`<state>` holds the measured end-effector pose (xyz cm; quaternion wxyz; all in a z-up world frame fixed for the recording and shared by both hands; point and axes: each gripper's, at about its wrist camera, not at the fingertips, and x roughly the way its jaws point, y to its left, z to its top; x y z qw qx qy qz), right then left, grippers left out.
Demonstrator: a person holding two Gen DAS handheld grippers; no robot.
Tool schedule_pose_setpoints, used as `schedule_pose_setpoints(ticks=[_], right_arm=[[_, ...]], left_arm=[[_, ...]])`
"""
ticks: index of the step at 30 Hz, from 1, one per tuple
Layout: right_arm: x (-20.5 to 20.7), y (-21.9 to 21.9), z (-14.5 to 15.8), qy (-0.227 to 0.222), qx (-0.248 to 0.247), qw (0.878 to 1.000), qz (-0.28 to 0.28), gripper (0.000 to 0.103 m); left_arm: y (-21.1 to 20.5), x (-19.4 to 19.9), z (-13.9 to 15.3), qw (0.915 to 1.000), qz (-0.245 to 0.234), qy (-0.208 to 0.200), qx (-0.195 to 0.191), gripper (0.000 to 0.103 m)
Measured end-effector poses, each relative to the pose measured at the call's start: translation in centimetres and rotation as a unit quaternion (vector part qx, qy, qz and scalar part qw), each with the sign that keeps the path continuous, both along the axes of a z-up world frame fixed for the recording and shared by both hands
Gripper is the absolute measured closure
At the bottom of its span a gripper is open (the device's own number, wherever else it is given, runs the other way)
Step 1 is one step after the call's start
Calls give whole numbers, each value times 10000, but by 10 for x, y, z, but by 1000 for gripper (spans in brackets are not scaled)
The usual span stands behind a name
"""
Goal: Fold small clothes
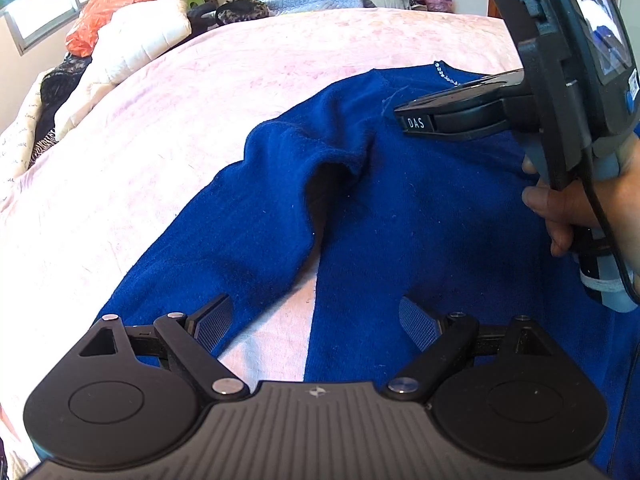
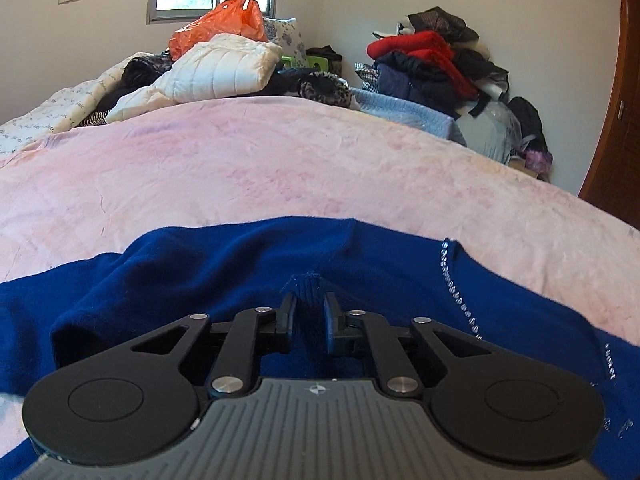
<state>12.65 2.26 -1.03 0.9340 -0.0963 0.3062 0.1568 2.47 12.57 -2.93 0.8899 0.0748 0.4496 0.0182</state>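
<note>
both wrist views look low and close across the blue sweater [image 1: 420, 208] and pink bed [image 2: 280, 160].

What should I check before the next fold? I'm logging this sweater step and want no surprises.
1. Right gripper closed on a pinch of the blue sweater: ok.
2. Left gripper open, holding nothing: ok.
3. Sleeve lying flat: not ok, bunched near the shoulder.
4. Left gripper over the gap between sleeve and body, not over cloth: not ok.
5. Pink blanket beyond the sweater free for folding: ok.
6. Far sleeve position: cannot tell.
</note>
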Motion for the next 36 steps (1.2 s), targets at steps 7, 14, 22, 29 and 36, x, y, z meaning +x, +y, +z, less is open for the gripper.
schedule_pose_setpoints(ticks=[7, 14, 22, 29, 36], right_arm=[[-20, -11, 14, 44, 551, 9985, -5, 60], [-23, -11, -1, 447, 518, 9976, -52, 55], [-66, -8, 30, 192, 1295, 9910, 259, 47], [-92, 22, 36, 500, 1860, 9759, 1025, 46], [-121, 86, 27, 1129, 1690, 9463, 2514, 45]], left_arm=[[-3, -2, -1, 10000, 19, 44, 29, 12], [-4, -12, 5, 9999, 45, 10, 122, 12], [34, -46, 27, 9991, 311, -199, 190, 12], [112, -62, 37, 9900, 1340, -323, 308, 12], [183, -64, 25, 9707, 2372, -104, 379, 12]])
